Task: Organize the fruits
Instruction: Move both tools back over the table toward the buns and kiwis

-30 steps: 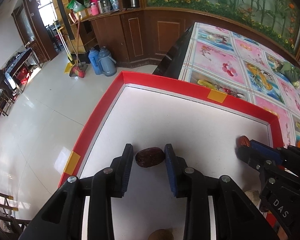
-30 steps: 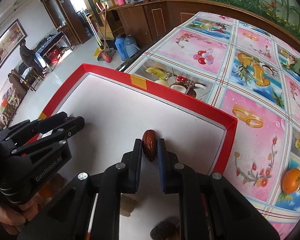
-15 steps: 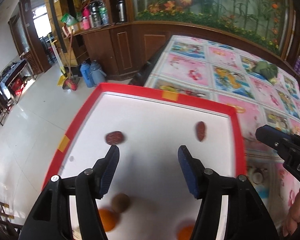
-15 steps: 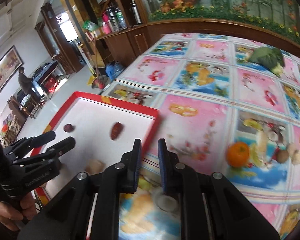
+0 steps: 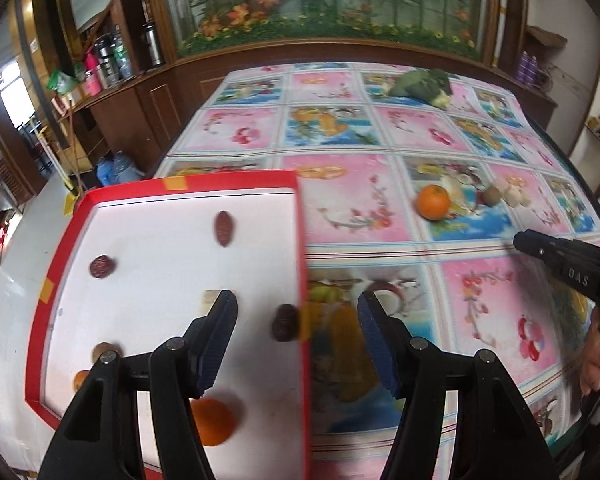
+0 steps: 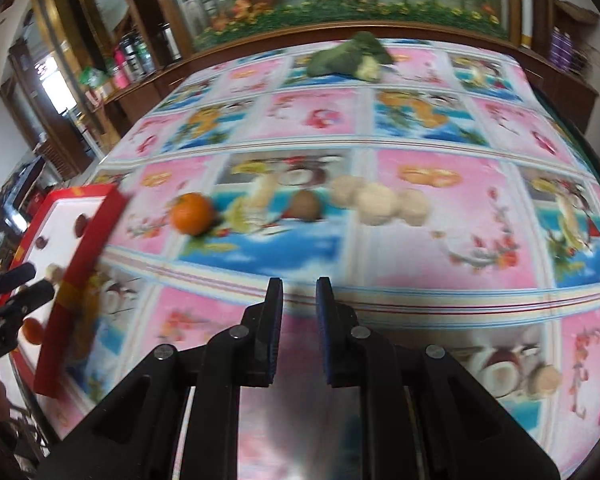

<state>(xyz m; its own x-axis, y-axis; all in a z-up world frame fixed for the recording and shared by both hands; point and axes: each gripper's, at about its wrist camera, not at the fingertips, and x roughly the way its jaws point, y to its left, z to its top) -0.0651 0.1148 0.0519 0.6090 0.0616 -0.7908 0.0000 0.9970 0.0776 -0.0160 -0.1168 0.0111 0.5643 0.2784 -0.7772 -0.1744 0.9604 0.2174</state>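
Step in hand looks like the gap between picks: both grippers empty, w/ fruit left out on the cloth [image 5: 340,220] to fetch into the tray [image 5: 300,240]. Left gripper [image 5: 298,336] hangs over the tray's right edge, jaws wide apart, nothing between them (a dark date [image 5: 286,322] sits in the gap but below, on the tray floor just inside the wall, not touched). Right gripper [image 6: 299,332] is over the cloth, jaws a narrow gap apart, holding nothing. In the tray: two more dates [image 5: 224,228], an orange [image 5: 212,420] near the front, plus some small brownish bits at left, partly hidden. Outside: the loose orange [image 6: 192,213], a kiwi-like fruit [image 6: 306,205] and three pale round pieces [image 6: 376,202] in a row, all well ahead of the right jaws; loose orange left of their line, kiwi approx straight ahead. Next move, I'd judge: right gripper opens wider, goes fwd and down to straddle one fruit (orange needs the widest spread), then closes. View is blurred, so exact alignment can't be told.
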